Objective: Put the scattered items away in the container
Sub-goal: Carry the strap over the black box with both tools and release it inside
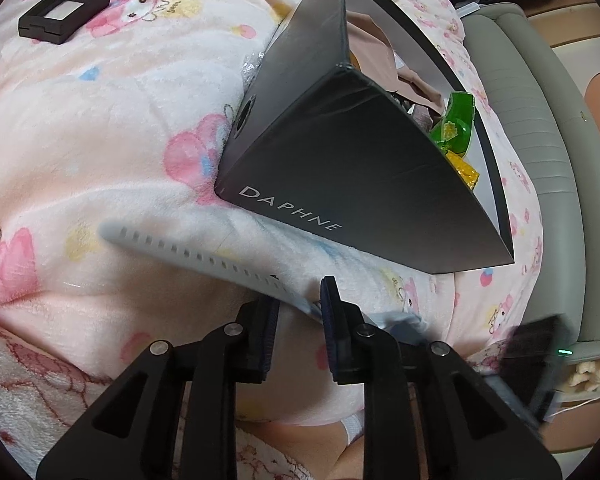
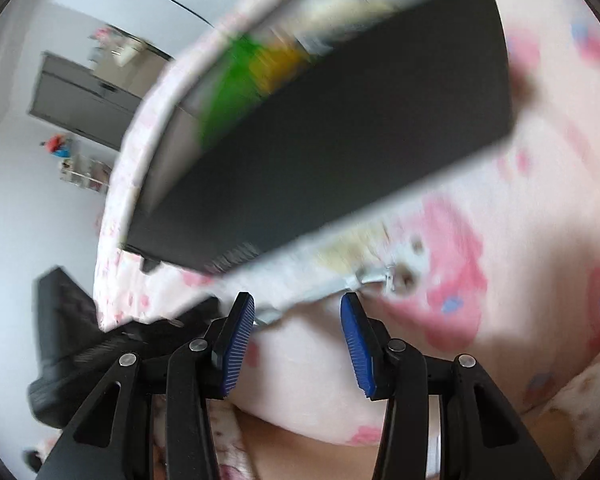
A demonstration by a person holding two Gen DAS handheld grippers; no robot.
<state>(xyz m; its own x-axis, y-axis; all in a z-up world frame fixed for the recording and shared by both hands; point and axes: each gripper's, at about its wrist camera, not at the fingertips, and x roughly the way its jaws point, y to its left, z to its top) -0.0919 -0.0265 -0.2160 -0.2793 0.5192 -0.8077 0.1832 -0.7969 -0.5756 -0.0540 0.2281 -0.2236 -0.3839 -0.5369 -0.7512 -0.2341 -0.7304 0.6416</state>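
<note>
A dark grey box (image 1: 340,152) marked DAPHNE sits on a pink cartoon blanket (image 1: 80,152); inside are pink cloth (image 1: 372,52), a green packet (image 1: 456,120) and a yellow packet (image 1: 466,170). My left gripper (image 1: 300,312) holds a white perforated strap (image 1: 172,246) between its pads, just in front of the box. My right gripper (image 2: 298,320) is open, with the strap's buckle end (image 2: 376,278) lying across the gap between its blue pads (image 2: 356,344). The box (image 2: 320,152) is blurred in the right wrist view.
A small black frame-like case (image 1: 64,12) lies on the blanket at far left. A grey padded bed edge (image 1: 540,152) runs along the right. The other gripper's black body (image 1: 536,364) shows at lower right. A clear crinkled wrapper (image 1: 252,64) lies behind the box.
</note>
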